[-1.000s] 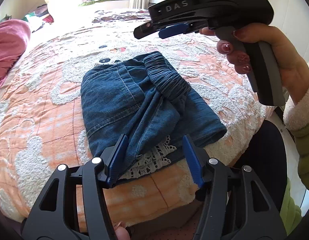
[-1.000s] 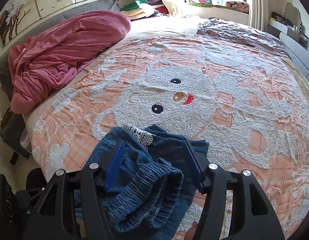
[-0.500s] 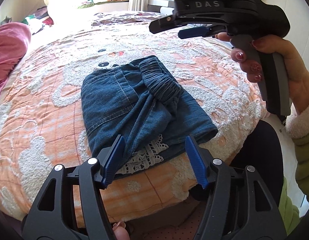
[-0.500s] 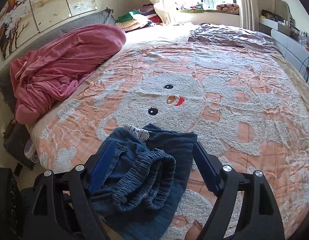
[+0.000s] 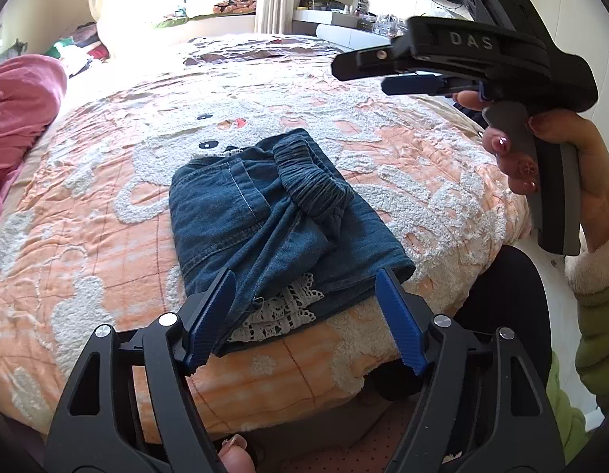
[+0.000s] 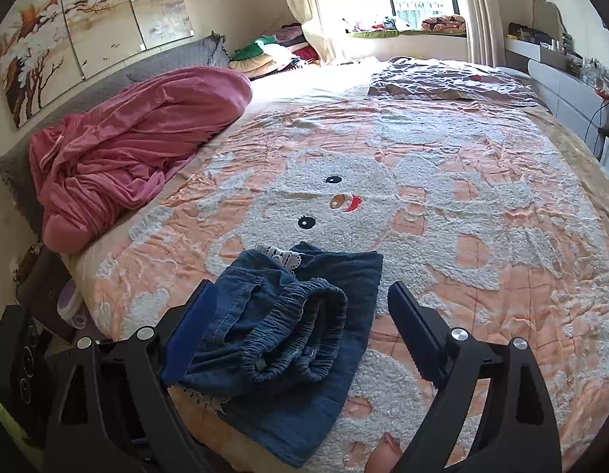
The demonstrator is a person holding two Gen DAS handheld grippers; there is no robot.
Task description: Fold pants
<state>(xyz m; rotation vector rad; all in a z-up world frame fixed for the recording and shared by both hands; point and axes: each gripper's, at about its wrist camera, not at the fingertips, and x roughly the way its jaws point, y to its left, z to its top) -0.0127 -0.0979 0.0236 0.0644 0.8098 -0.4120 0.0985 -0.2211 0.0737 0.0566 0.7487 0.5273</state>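
Blue denim pants (image 5: 281,220) lie folded into a compact bundle on the orange bedspread (image 5: 88,244) near the bed's front edge; they also show in the right wrist view (image 6: 296,327). The elastic waistband (image 5: 312,187) lies on top and white lace trim (image 5: 281,313) sticks out at the near end. My left gripper (image 5: 304,311) is open, its blue pads either side of the lace end, above it and holding nothing. My right gripper (image 6: 300,327) is open and empty, raised above the waistband end; it appears from the side in the left wrist view (image 5: 387,71).
A crumpled pink blanket (image 6: 127,149) lies along the bed's left side by the headboard. A grey-brown quilt (image 6: 446,79) lies at the far end. A white dresser (image 6: 560,75) stands to the right. The bedspread shows a white fleecy figure (image 6: 344,197).
Both grippers have pulled back and up from the folded pants, which stay still on the bed. The right gripper has risen well above them.
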